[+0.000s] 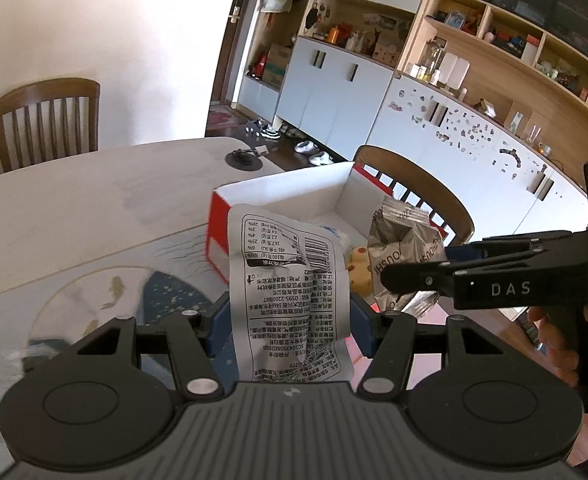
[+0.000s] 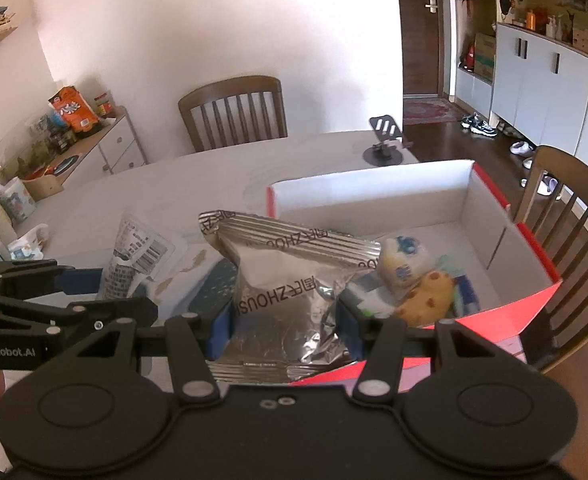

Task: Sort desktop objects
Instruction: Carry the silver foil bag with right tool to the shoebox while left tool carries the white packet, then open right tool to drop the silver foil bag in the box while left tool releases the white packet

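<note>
My left gripper (image 1: 289,316) is shut on a white snack packet (image 1: 289,276) with printed text and a barcode, held above the table in front of the red-and-white box (image 1: 289,188). My right gripper (image 2: 285,320) is shut on a silver foil snack bag (image 2: 285,276), held at the box's near left corner. The right gripper and foil bag also show in the left wrist view (image 1: 406,252); the left gripper and white packet show in the right wrist view (image 2: 133,256). Inside the box (image 2: 374,192) lie a yellow spotted item (image 2: 426,296) and a small white-and-blue packet (image 2: 404,260).
A black phone stand (image 2: 386,140) sits on the pale table (image 2: 153,192) behind the box. Wooden chairs stand at the far side (image 2: 233,108) and right (image 2: 566,216). A patterned mat (image 1: 93,292) lies under the grippers. A cup and tissue (image 2: 9,236) sit at far left.
</note>
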### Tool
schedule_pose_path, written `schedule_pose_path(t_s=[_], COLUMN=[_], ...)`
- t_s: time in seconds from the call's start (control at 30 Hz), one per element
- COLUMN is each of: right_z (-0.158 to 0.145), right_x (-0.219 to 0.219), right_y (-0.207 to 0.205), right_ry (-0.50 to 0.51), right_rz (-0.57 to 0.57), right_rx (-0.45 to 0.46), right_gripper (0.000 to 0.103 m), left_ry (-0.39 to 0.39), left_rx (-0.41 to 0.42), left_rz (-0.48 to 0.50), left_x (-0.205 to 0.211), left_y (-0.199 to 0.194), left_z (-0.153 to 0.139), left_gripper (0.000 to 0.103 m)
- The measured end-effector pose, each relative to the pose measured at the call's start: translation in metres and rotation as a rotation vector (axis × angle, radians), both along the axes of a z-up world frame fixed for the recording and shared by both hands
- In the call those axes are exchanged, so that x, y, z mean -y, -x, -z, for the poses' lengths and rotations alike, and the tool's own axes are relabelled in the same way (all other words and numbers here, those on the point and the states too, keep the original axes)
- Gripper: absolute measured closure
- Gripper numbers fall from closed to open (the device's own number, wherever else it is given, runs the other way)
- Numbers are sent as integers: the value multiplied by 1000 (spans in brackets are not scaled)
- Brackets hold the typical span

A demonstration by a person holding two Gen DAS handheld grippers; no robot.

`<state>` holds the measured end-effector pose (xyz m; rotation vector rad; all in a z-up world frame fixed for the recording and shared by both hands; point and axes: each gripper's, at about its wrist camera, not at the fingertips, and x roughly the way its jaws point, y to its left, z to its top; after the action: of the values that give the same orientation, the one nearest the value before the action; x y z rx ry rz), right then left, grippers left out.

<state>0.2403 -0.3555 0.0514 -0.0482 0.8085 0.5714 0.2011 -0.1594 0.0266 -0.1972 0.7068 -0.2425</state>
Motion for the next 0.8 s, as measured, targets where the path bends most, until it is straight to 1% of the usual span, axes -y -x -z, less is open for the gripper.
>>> schedule_pose_path(t_s=[0.47, 0.8], right_z=[3, 9], right_x=[57, 85], right_y=[-43, -79], right_ry=[2, 29], right_rz=[31, 64], right_rx=[7, 10], right_gripper=[49, 49], left_ry=[-40, -75], left_rx=[-30, -60], left_rz=[36, 74], left_x=[55, 87], left_y=[-42, -87], left_z=[5, 12], left_gripper=[44, 44])
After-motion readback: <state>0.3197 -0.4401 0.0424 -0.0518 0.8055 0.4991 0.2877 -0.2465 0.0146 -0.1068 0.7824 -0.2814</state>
